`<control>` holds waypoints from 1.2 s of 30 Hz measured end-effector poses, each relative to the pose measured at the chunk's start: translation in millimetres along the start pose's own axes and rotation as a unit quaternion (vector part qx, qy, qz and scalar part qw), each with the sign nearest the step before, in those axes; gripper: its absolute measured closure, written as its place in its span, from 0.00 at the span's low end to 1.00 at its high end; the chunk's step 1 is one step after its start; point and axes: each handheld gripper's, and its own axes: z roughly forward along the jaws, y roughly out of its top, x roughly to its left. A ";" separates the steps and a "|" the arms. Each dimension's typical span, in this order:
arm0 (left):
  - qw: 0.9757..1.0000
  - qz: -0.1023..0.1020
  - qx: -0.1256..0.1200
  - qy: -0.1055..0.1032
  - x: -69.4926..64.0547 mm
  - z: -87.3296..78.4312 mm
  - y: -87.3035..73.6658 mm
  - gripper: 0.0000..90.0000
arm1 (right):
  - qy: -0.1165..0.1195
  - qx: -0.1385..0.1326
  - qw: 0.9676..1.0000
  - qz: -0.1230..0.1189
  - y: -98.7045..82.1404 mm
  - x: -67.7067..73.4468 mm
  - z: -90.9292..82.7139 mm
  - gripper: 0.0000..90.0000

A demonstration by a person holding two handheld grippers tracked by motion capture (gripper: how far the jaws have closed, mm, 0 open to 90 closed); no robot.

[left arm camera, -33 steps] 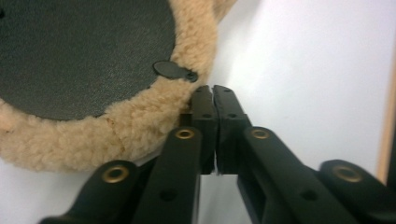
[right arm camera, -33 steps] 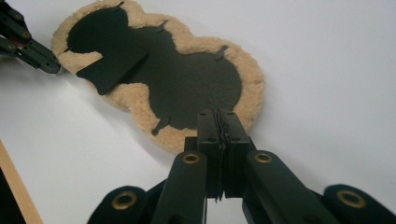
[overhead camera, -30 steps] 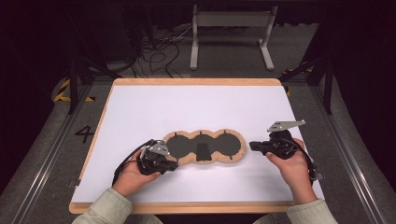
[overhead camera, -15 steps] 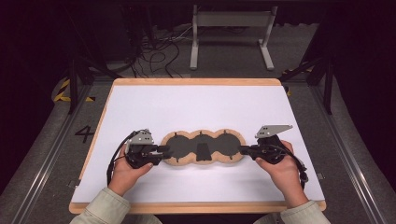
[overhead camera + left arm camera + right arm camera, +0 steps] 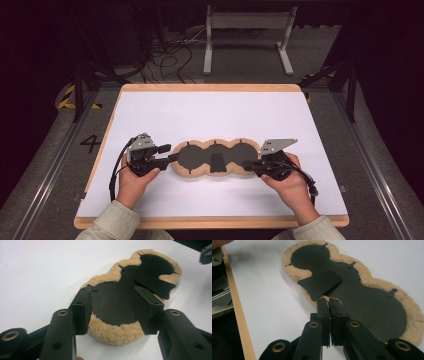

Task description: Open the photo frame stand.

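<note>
The worktop (image 5: pixel 210 120) carries one thing, a fleece pad (image 5: pixel 212 158) of three joined lobes, tan pile at the rim and black backing facing up, lying flat near the person's edge between the two hands. A small black flap (image 5: pixel 216 163) sits on the middle lobe, tilted.

The right gripper (image 5: pixel 251 165) is at the pad's right end with its fingers (image 5: pixel 323 308) pressed together on the fleece rim there; a sliver of pile shows between the tips. The left gripper (image 5: pixel 168 153) is at the left end, where its jaws have just been opening. Its fingers (image 5: pixel 83 307) now stand apart, one on either side of the end lobe, not pressing it.

The step looks like a release on the left while the right keeps its pinch. To do it well, the left hand should draw straight back along the pad's length so neither finger snags the pile. The right should hold low and level, so the thin rim does not slip out or lift the pad.
</note>
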 end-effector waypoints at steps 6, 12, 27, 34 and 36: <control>0.999 0.002 0.002 0.039 1.5 -0.1 -3.0 0.48 | 0.021 0.010 1.000 -0.015 2.6 6.2 13.6 1.00; 0.998 -0.005 0.016 0.067 5.5 -1.1 -6.0 0.45 | 0.029 0.031 0.999 -0.023 2.9 12.0 28.2 1.00; 0.996 -0.016 0.036 0.075 9.1 -1.5 -12.2 0.45 | 0.045 0.097 0.994 -0.017 -3.3 14.1 63.4 1.00; 0.996 -0.022 0.048 0.077 11.7 -0.8 -15.1 0.43 | 0.047 0.086 0.995 -0.019 -0.4 11.8 69.0 1.00; 0.996 -0.026 0.049 0.077 11.8 -0.8 -15.7 0.42 | 0.045 0.082 0.995 -0.021 0.6 11.2 68.6 1.00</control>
